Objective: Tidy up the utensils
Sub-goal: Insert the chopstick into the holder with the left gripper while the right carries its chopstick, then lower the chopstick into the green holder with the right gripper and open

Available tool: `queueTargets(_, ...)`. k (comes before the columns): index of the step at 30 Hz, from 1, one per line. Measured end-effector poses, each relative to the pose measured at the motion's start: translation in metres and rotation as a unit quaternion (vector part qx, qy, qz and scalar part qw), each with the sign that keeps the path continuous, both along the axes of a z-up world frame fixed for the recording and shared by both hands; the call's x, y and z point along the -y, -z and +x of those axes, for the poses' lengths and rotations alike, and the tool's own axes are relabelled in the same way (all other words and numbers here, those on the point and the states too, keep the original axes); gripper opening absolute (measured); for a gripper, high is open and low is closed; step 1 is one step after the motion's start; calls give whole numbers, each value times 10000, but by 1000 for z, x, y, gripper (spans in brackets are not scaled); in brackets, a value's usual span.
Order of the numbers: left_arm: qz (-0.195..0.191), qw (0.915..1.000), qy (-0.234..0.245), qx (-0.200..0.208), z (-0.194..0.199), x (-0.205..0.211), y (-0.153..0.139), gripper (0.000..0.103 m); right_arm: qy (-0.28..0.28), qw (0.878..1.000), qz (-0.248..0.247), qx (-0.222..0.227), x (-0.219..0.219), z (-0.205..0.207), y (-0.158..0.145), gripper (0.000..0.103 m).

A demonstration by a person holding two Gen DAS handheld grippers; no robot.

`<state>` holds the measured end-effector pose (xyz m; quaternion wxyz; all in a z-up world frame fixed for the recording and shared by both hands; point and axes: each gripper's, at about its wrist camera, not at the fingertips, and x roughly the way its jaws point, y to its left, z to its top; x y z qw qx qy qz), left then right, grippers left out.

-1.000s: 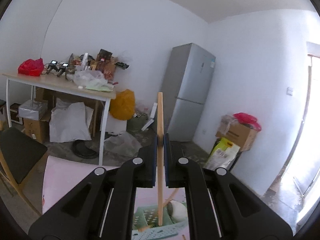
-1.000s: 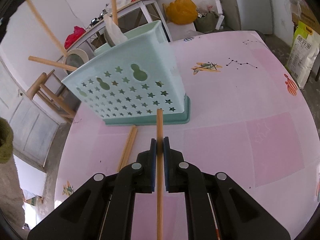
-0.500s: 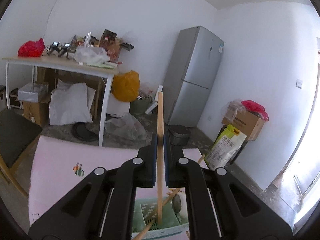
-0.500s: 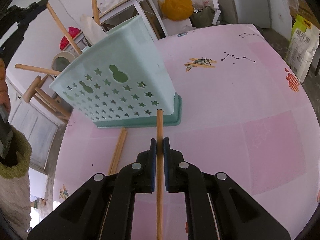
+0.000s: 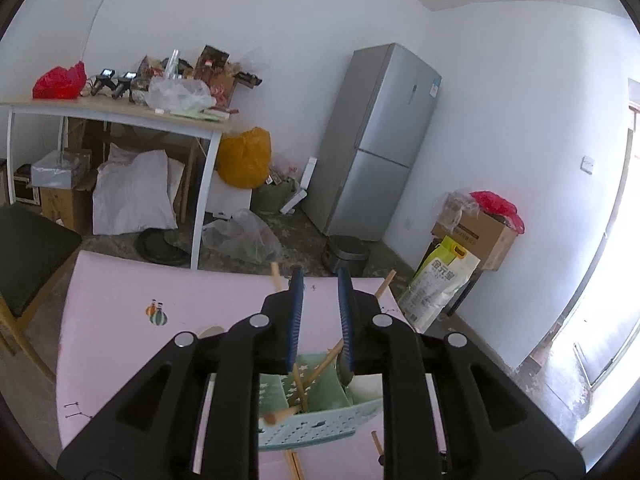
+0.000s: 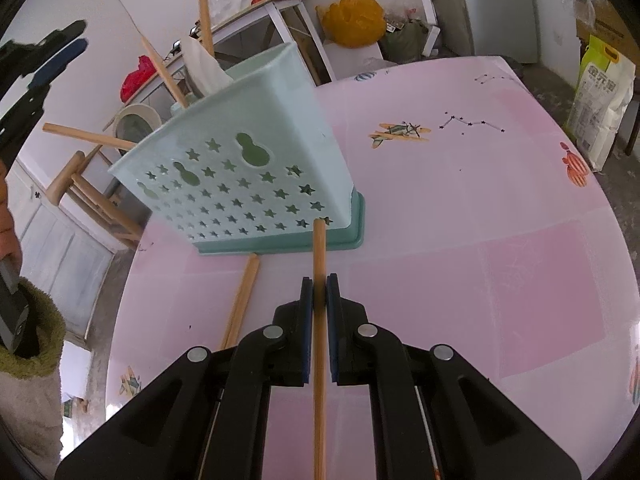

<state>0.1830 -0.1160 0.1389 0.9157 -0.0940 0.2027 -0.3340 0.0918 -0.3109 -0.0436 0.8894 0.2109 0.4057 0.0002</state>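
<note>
Left gripper [image 5: 320,300] just opening, jaws apart and empty above mint utensil caddy [image 5: 316,420], right gripper [image 6: 319,292] clamped on wooden stick [image 6: 319,360], pink table [image 6: 480,208]

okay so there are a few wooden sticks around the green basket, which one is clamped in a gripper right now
The wooden stick pinched in the right hand-held gripper, its tip at the basket base. Another stick lies loose on the table beside it; the rest stand in the basket.

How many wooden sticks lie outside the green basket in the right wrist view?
2. One wooden stick is clamped in the right gripper, its tip at the green basket base; another stick lies on the pink table beside it. Others may be hidden.
</note>
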Motion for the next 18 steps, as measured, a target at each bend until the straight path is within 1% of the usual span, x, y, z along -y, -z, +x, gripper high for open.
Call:
queueTargets(2, -4, 10000, -27, 61, -9, -9, -4, 23, 13, 10000, -39, 56, -2, -3, -5, 7)
queueTargets(4, -3, 10000, -30, 86, -19, -22, -6, 24, 22, 9999, -71, 109, -4, -6, -10, 7)
queueTargets(7, 74, 9999, -79, 97, -33, -40, -6, 28, 23, 9997, -101, 207, -5, -11, -16, 7)
queueTargets(10, 237, 9995, -174, 112, -48, -59, -1, 34, 21, 9994, -149, 326, -8, -15, -25, 7)
queueTargets(11, 313, 9992, -222, 98, -52, -65, 2, 38, 21, 9992, -161, 371, -8, -16, -29, 7)
queueTargets(13, 473, 9983, -337, -3, -60, -80, 11, 42, 18, 9988, -159, 463, -10, -21, -36, 7)
queueTargets(15, 587, 9971, -450, -173, -65, -92, 22, 49, 16, 9984, -171, 545, -12, -24, -43, 7)
queueTargets(16, 645, 9964, -499, -251, -66, -96, 27, 50, 15, 9980, -185, 598, -13, -27, -47, 7)
queueTargets(18, 878, 9930, -636, -467, -69, -101, 42, 56, 11, 9976, -209, 667, -14, -30, -55, 7)
